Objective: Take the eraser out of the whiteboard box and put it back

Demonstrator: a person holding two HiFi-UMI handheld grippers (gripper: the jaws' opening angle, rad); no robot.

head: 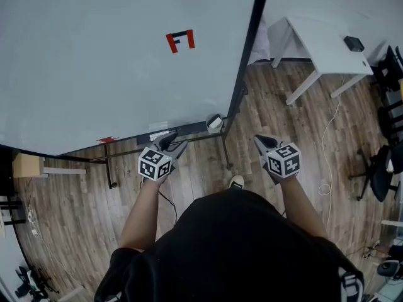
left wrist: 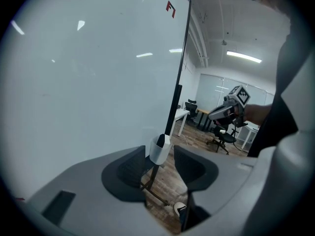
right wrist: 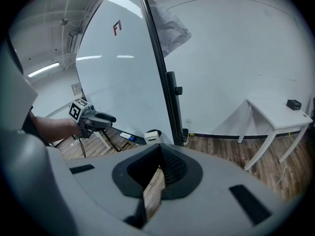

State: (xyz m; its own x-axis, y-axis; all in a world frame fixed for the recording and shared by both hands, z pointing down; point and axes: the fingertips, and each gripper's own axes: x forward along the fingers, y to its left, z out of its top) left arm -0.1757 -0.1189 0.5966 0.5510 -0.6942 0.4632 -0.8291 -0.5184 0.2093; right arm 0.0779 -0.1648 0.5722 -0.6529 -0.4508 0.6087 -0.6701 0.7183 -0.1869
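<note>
My left gripper (left wrist: 161, 163) is open and empty, aimed at the whiteboard box (head: 215, 123) on the board's bottom corner. Right gripper (right wrist: 158, 154) is closed on nothing. Can't really see the eraser, presumably inside. Probably light and felt-soft, so I'd pinch its stiffer sides
</note>
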